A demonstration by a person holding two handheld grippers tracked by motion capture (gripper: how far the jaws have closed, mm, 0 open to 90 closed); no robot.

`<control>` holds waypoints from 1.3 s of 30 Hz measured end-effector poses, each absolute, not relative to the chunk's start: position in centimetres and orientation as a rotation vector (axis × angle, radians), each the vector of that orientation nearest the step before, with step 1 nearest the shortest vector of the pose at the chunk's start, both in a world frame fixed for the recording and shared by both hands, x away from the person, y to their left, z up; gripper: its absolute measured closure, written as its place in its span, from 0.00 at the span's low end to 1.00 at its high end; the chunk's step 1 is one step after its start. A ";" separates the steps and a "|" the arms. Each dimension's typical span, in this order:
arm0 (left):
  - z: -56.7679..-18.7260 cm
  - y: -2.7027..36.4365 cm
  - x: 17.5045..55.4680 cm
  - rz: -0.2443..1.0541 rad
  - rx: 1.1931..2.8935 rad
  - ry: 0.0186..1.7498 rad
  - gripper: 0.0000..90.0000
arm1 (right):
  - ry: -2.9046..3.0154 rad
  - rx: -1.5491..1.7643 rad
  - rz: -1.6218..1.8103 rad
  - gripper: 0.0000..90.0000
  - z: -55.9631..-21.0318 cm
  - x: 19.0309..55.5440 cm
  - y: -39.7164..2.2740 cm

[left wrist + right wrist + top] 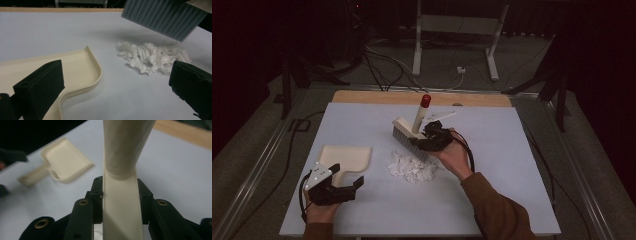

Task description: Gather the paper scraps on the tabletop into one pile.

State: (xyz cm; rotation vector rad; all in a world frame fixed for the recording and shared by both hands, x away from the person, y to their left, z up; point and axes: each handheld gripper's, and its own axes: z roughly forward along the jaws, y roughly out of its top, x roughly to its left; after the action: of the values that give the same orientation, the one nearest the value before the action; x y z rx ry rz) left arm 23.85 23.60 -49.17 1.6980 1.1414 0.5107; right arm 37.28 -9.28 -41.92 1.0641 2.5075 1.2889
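two tools ready: your right gripper (430,136) is clamped on the brush (409,131), lifted at 12 o'clock of the paper scraps (412,167), while your left gripper (343,183) sits wide open by the dustpan (344,159), holding nothing, so you can sweep toward 9 o'clock.

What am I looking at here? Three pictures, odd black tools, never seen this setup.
A person sits at a white table, holding a hand-held claw in each hand. One picture is from a camera above the table; the other two from cameras riding on each claw. The right claw is shut on a cream brush, held above a pile of torn white paper. The left claw is open beside a cream dustpan lying on the table.
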 end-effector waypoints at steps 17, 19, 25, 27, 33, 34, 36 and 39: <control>-49.1 23.6 23.8 0.512 1.698 1.139 0.01 | 2.448 1.374 1.366 0.75 -43.9 32.7 -6.6; -49.1 23.6 23.8 0.512 1.698 1.140 0.01 | 2.451 1.397 1.360 0.75 -44.4 32.4 -6.1; -49.2 23.6 23.8 0.511 1.701 1.139 0.01 | 2.488 1.402 1.320 0.75 -46.2 31.6 -4.7; -49.2 23.5 23.8 0.509 1.702 1.139 0.01 | 2.502 1.409 1.314 0.75 -46.7 31.6 -4.3; -49.2 23.6 23.8 0.509 1.699 1.138 0.01 | 2.474 1.459 1.252 0.75 -47.4 32.3 -4.4; -49.2 23.7 23.8 0.509 1.699 1.138 0.01 | 2.466 1.470 1.243 0.75 -47.5 32.4 -4.7; -49.2 23.7 23.9 0.507 1.698 1.140 0.01 | 2.451 1.504 1.232 0.75 -47.6 32.7 -5.5; -49.2 23.6 23.9 0.507 1.704 1.138 0.01 | 2.432 1.533 1.221 0.75 -47.8 33.0 -6.6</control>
State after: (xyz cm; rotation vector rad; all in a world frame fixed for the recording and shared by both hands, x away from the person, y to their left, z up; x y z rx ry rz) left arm 23.88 23.55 -49.23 1.7041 1.1382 0.5069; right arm 33.01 -6.59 -47.76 1.5326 2.4321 1.2211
